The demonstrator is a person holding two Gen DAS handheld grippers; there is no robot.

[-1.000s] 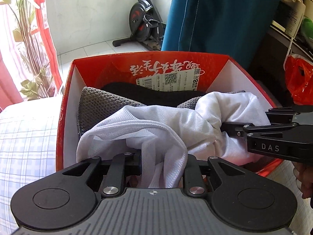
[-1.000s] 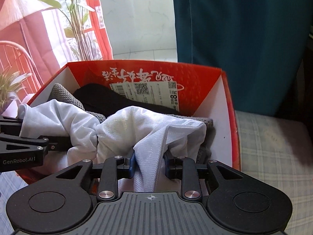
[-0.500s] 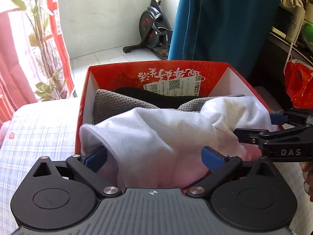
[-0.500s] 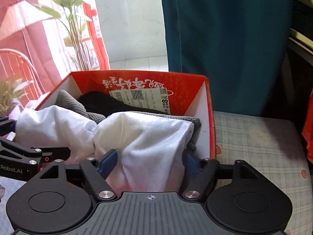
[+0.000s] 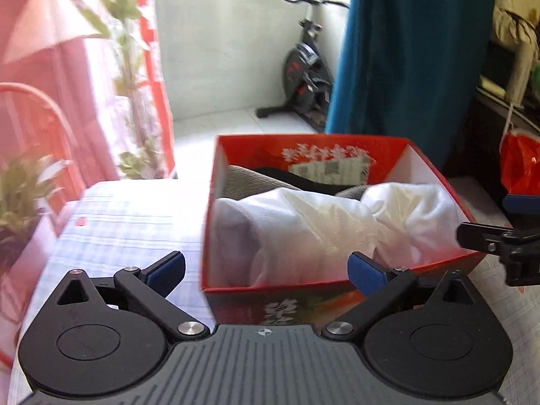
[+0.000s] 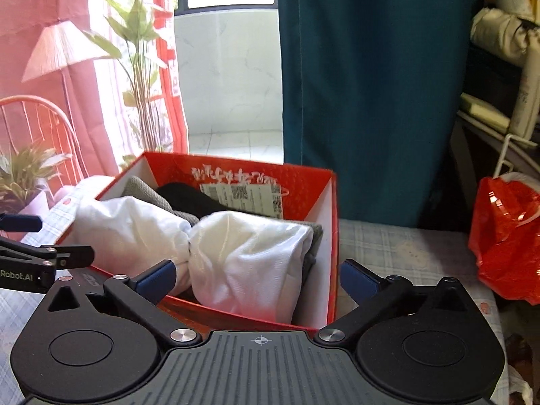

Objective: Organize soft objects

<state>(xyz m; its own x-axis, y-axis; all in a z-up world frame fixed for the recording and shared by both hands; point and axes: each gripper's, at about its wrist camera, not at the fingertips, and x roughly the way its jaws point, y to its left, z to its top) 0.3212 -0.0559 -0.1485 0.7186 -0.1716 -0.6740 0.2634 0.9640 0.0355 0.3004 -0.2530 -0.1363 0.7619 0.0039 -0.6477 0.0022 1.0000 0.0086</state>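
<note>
A white garment [image 5: 320,226] lies bunched in a red cardboard box [image 5: 303,287] on top of a grey knit cloth [image 5: 246,182] and a black cloth [image 5: 276,173]. It also shows in the right wrist view [image 6: 236,253], in the same box [image 6: 332,236]. My left gripper [image 5: 266,270] is open and empty, drawn back in front of the box's near wall. My right gripper [image 6: 258,276] is open and empty at the box's near right corner. Each gripper shows at the edge of the other's view.
The box stands on a checked cloth surface [image 5: 128,222]. A red plastic bag [image 6: 506,236] lies to the right. A teal curtain [image 6: 371,84], an exercise bike [image 5: 303,77], plants [image 6: 27,175] and a red chair [image 6: 33,125] stand behind.
Both grippers opened, let go of the white garment and drew back from the box. The garment now rests inside the box.
</note>
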